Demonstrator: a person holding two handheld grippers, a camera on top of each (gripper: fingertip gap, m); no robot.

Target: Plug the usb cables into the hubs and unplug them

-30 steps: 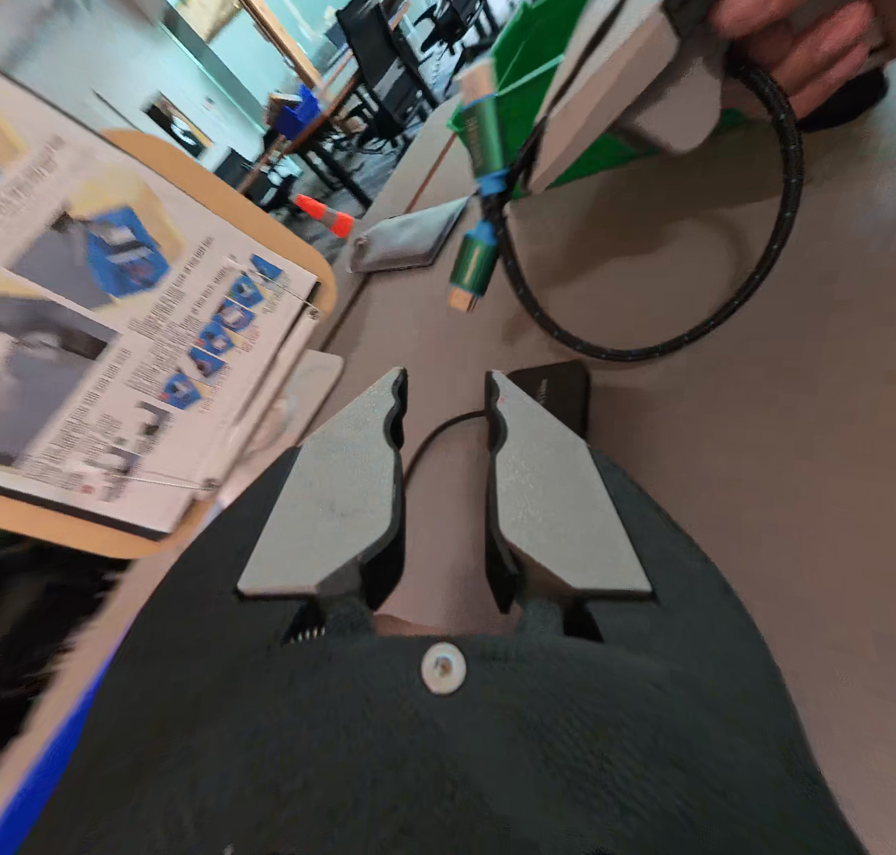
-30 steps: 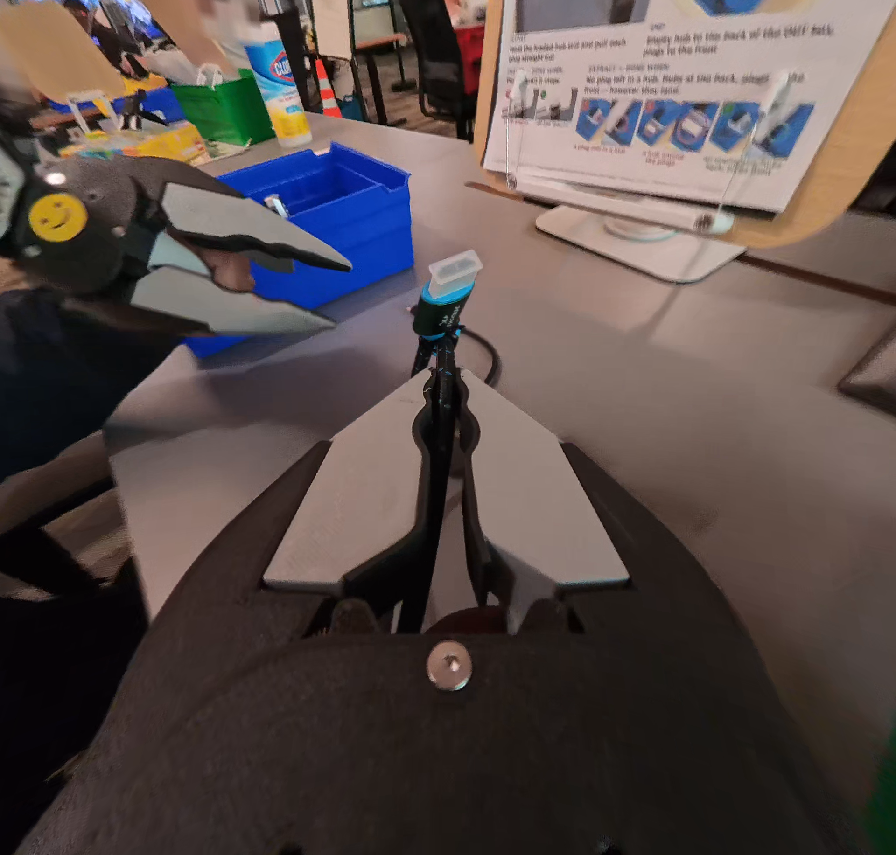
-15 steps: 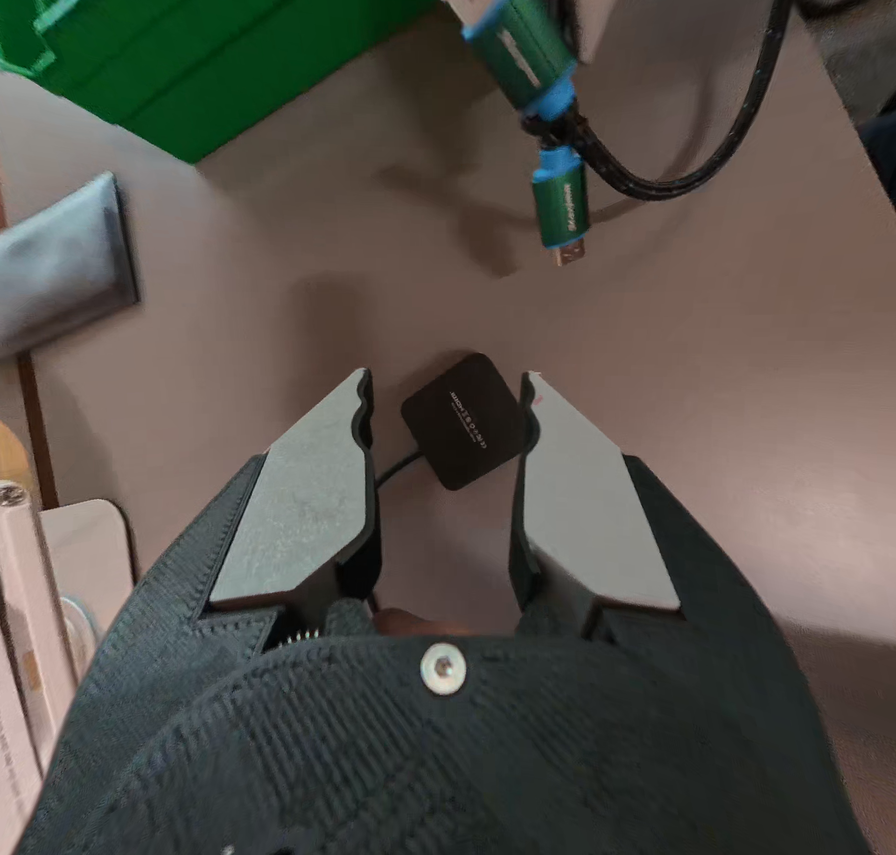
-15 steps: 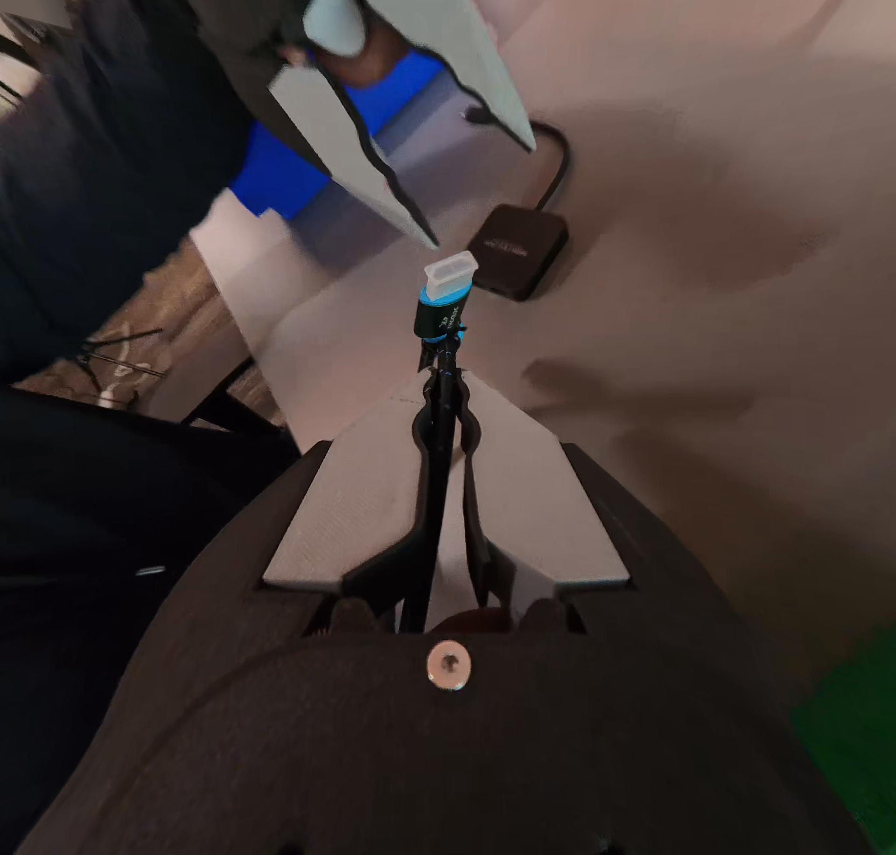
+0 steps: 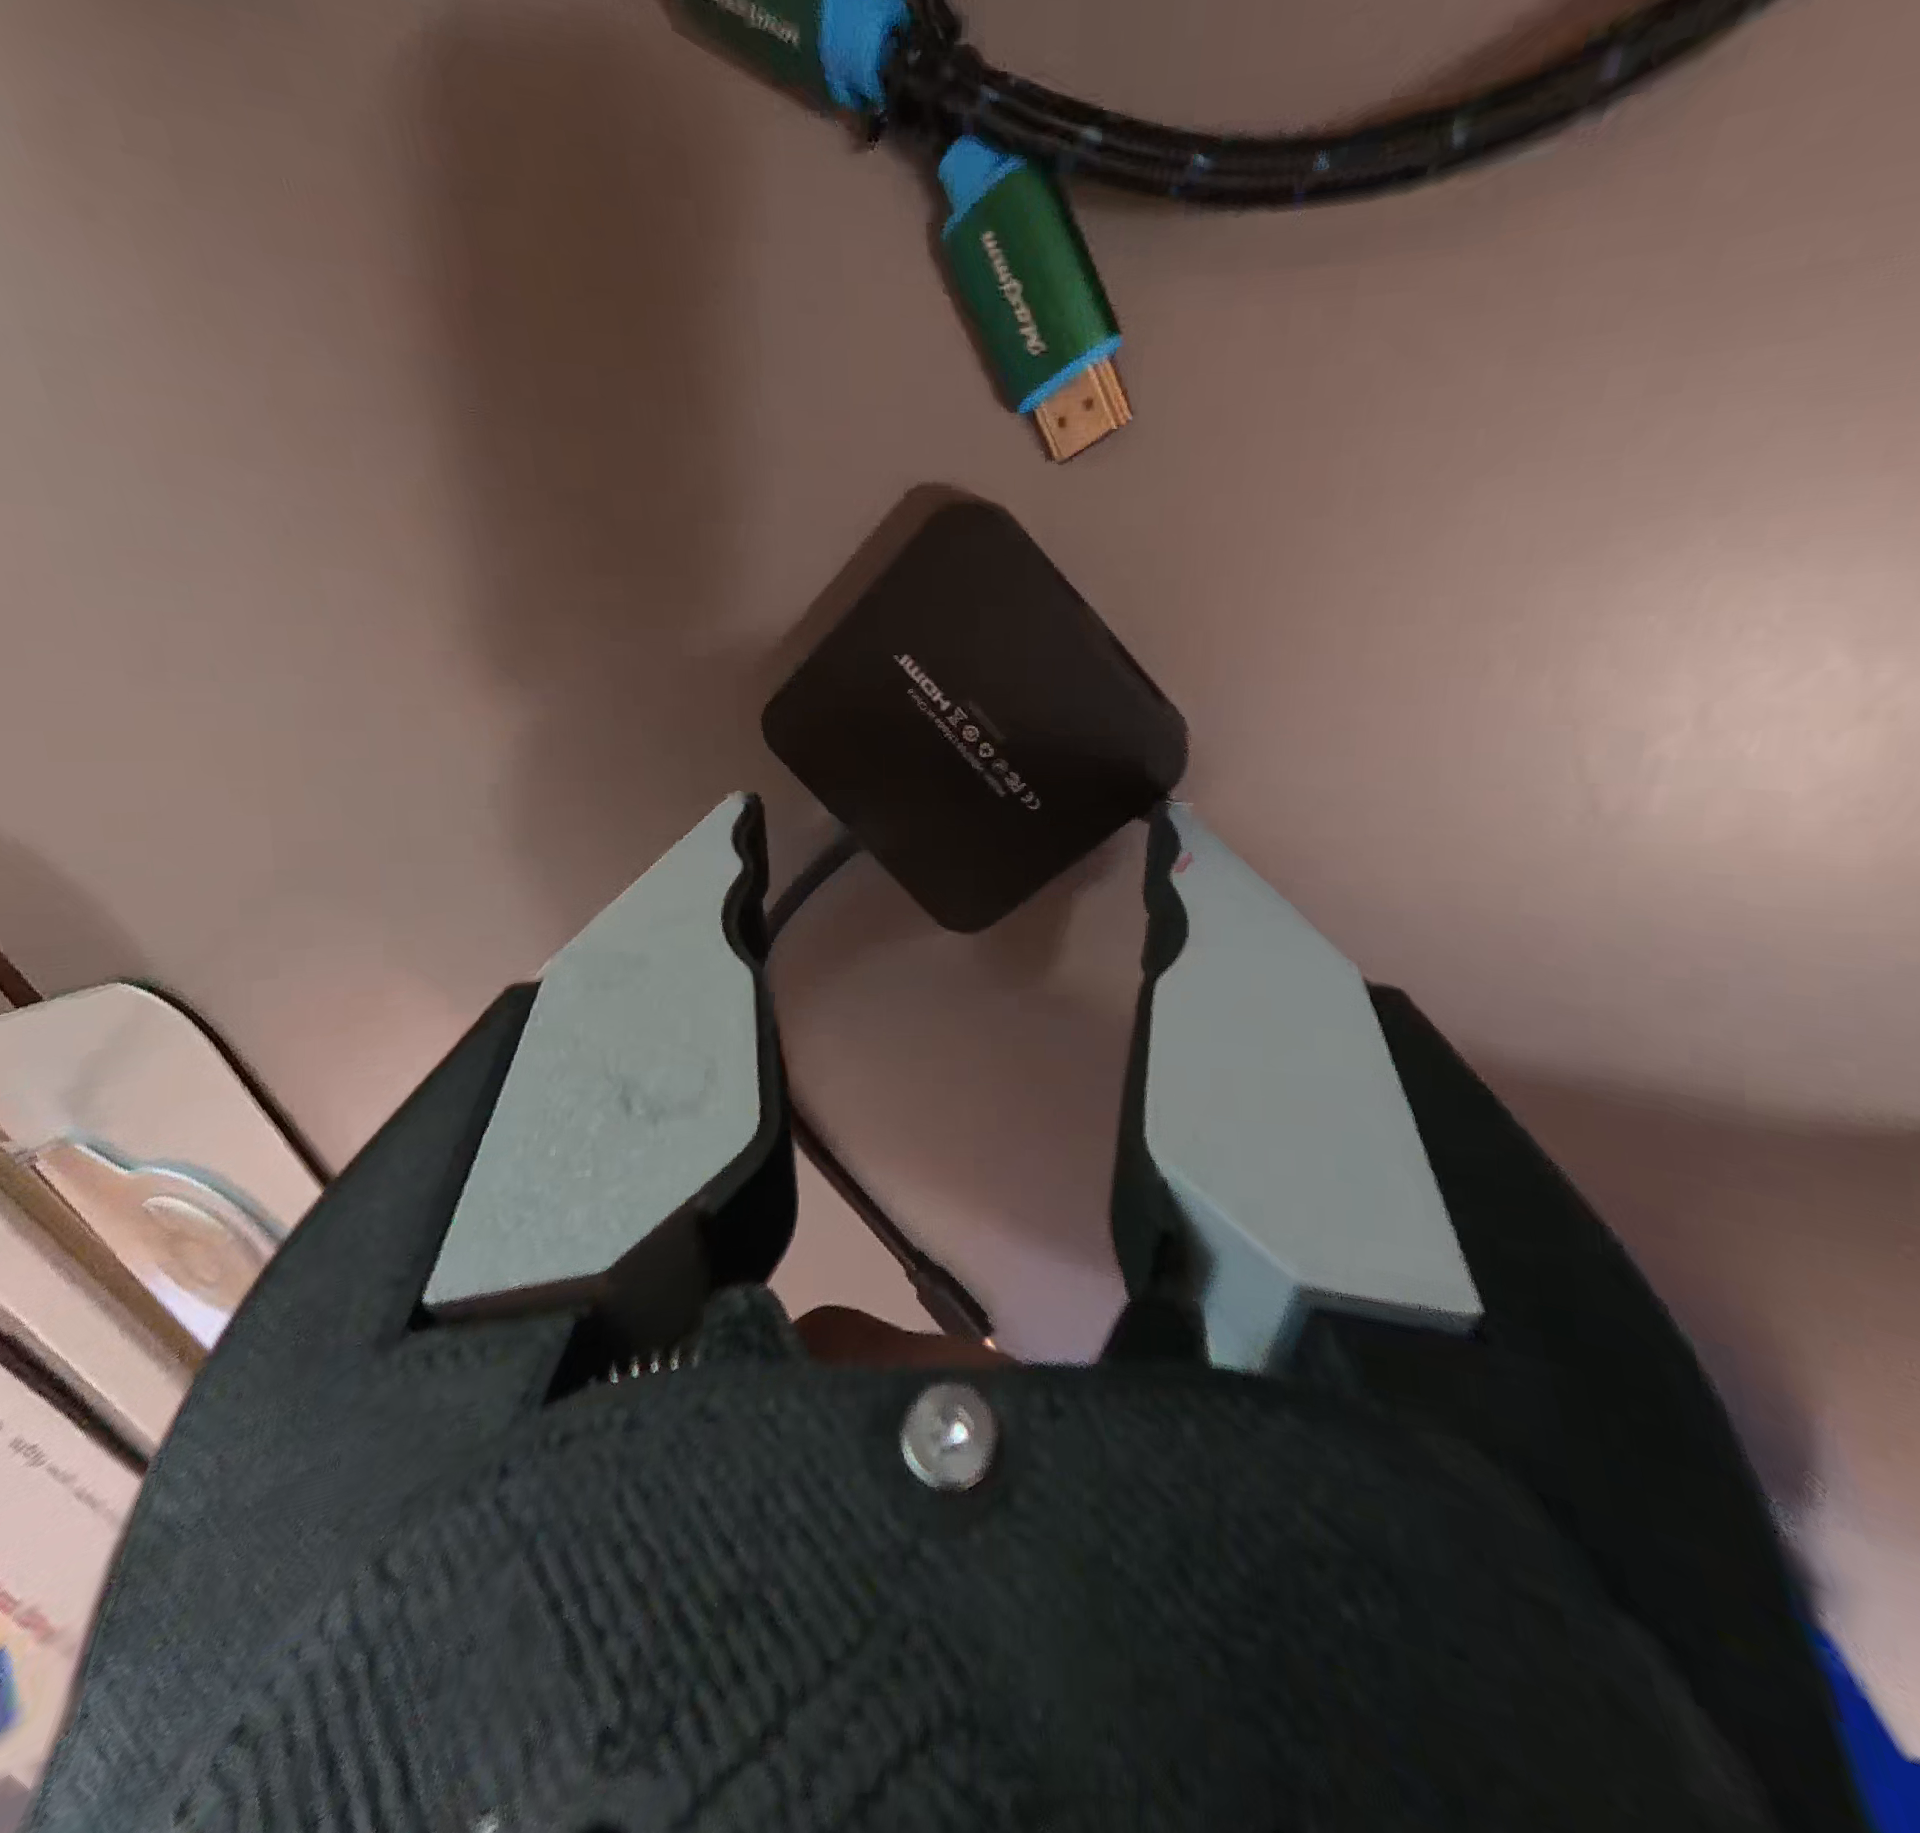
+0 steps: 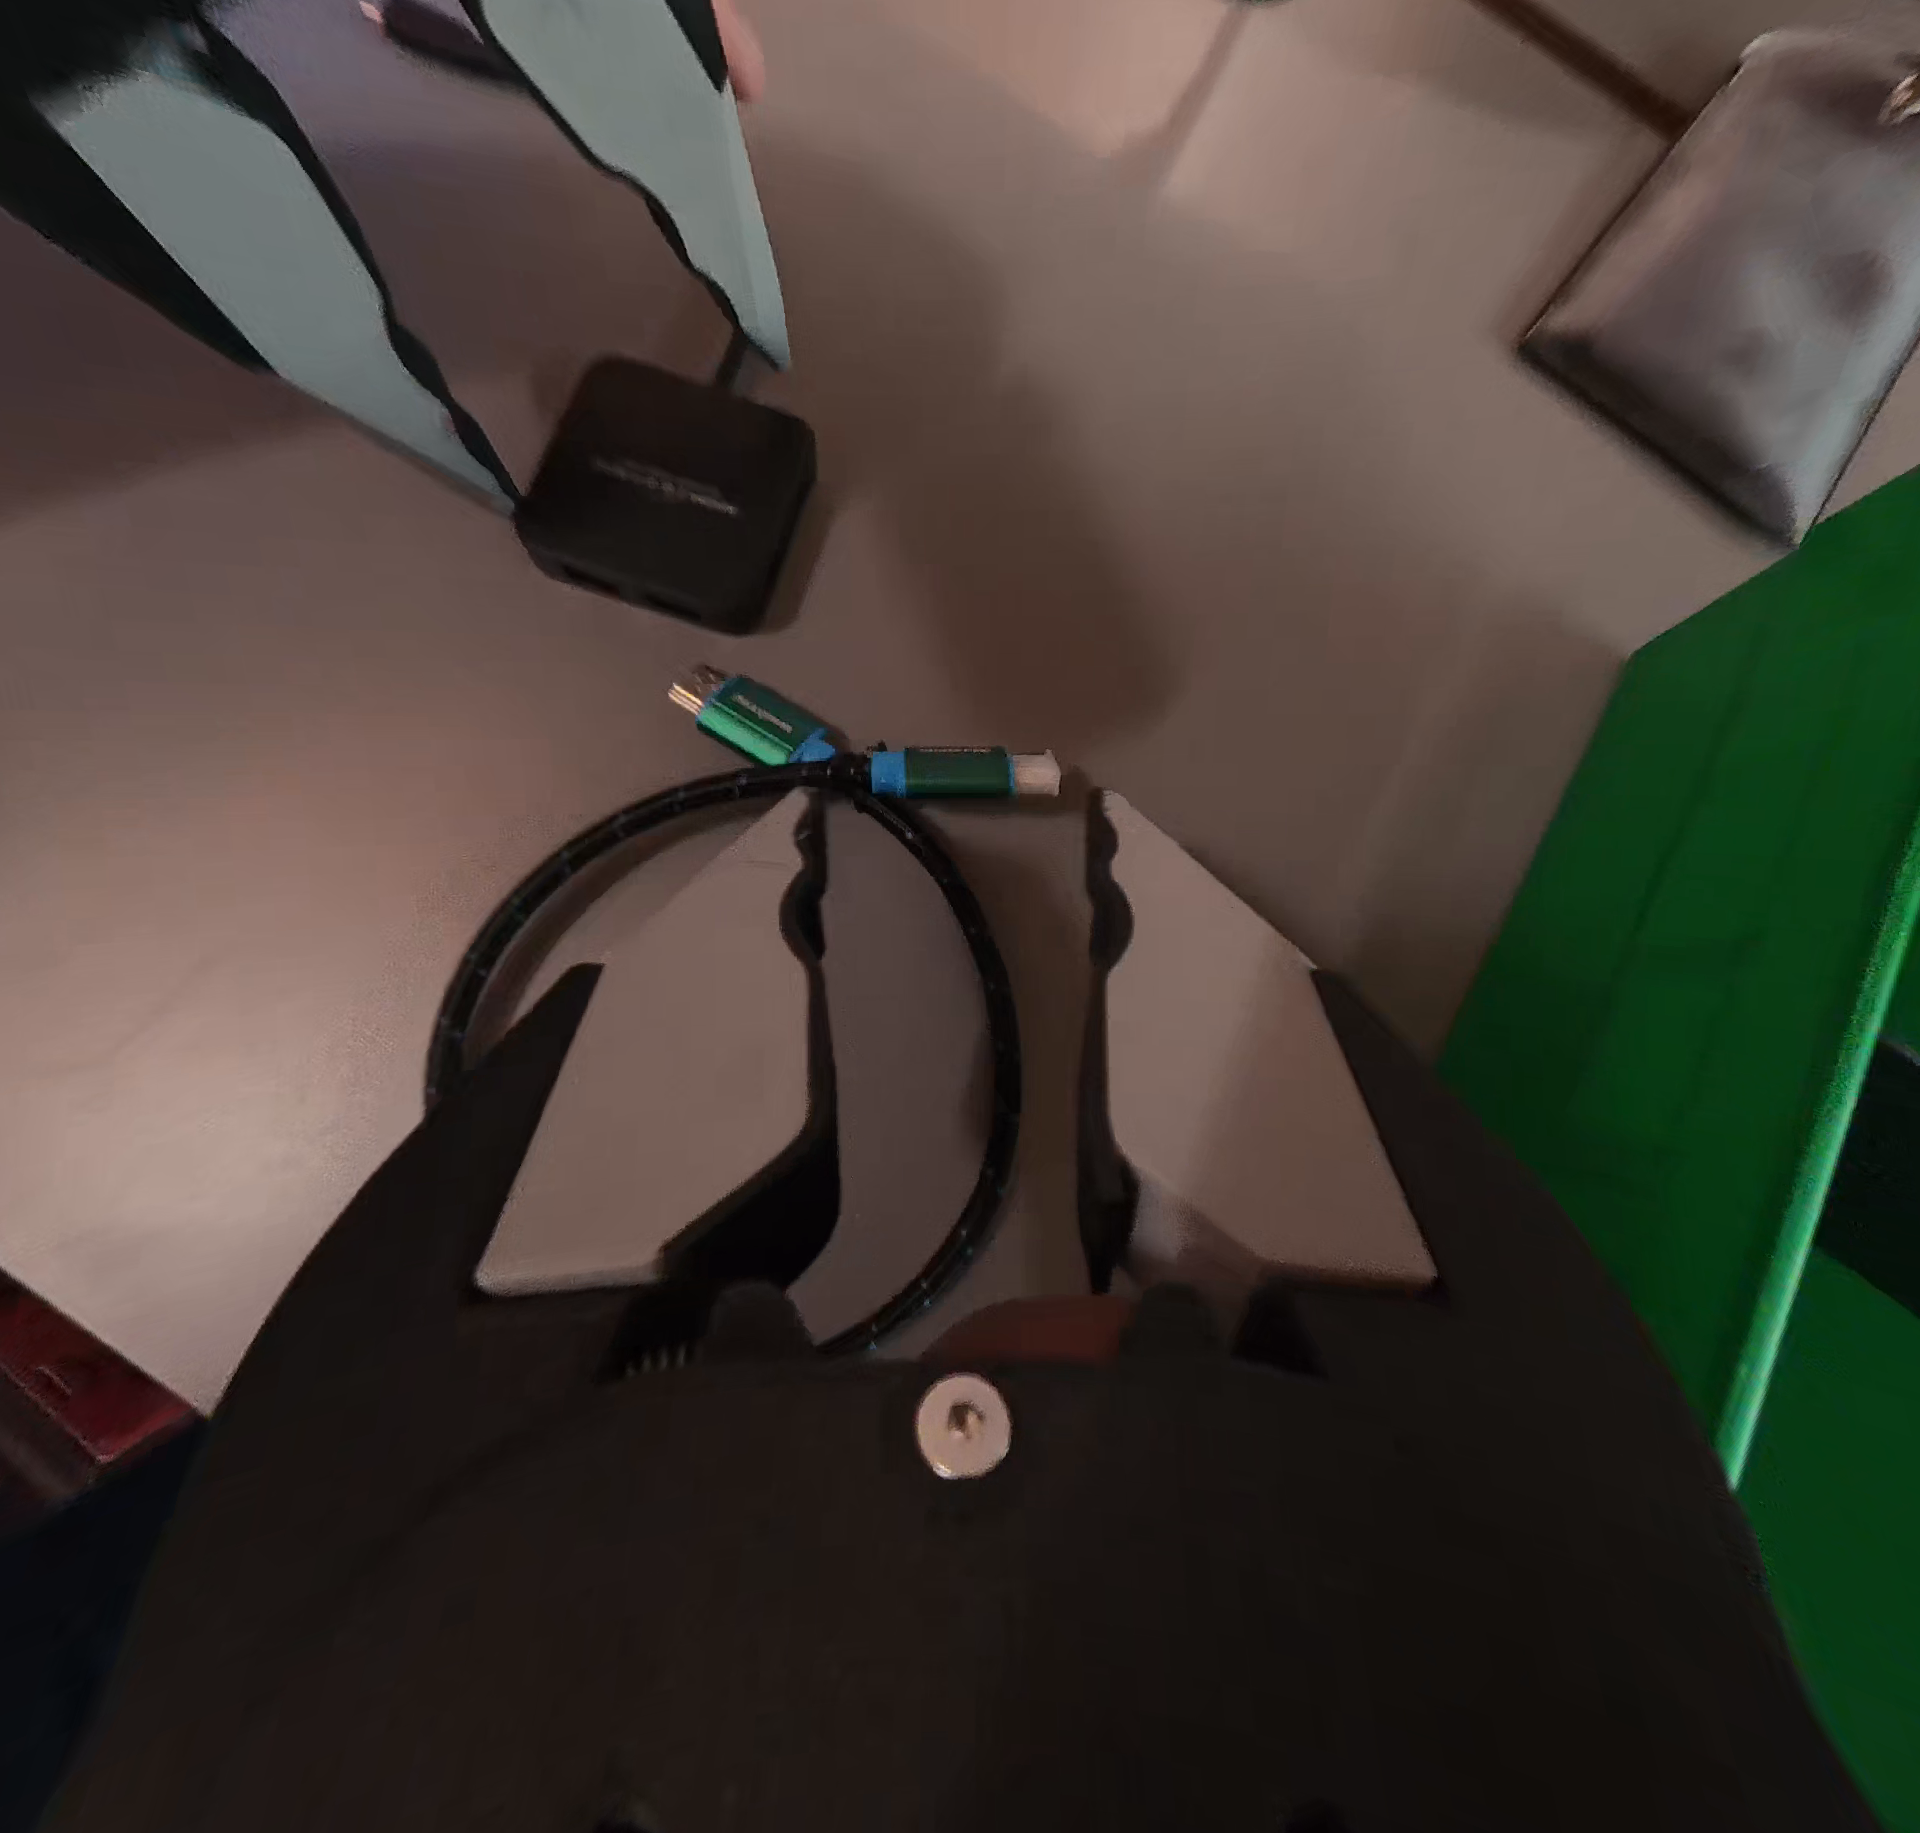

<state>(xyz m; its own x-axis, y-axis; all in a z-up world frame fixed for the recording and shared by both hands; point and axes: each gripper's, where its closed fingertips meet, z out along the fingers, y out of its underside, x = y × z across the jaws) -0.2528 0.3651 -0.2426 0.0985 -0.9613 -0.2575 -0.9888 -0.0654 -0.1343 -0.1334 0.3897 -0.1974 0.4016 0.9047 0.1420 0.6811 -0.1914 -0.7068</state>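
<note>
A small black square hub (image 5: 977, 713) lies flat on the brown table, and its thin black lead runs back between my left fingers. My left gripper (image 5: 956, 812) is open, with its tips at the hub's near corners. It also shows in the right wrist view (image 6: 644, 427), over the hub (image 6: 675, 495). A black braided cable (image 6: 977, 1004) with two green plugs (image 6: 758, 718) lies looped on the table. My right gripper (image 6: 954, 812) is open above the loop and holds nothing. The bare-tipped plug (image 5: 1029, 297) lies just beyond the hub.
A green bin (image 6: 1714, 952) stands close on the right of my right gripper. A grey pouch (image 6: 1745, 329) lies beyond it. A white stand base (image 5: 104, 1108) sits to the left of my left gripper. The grippers' ends are close to 12 cm from one another. The grey pouch (image 6: 1745, 329) is about 35 cm from both grippers' fingertips.
My right gripper has opened and let go of the braided cable, which now lies on the table. My left gripper has tilted down over the hub and opened wider.
</note>
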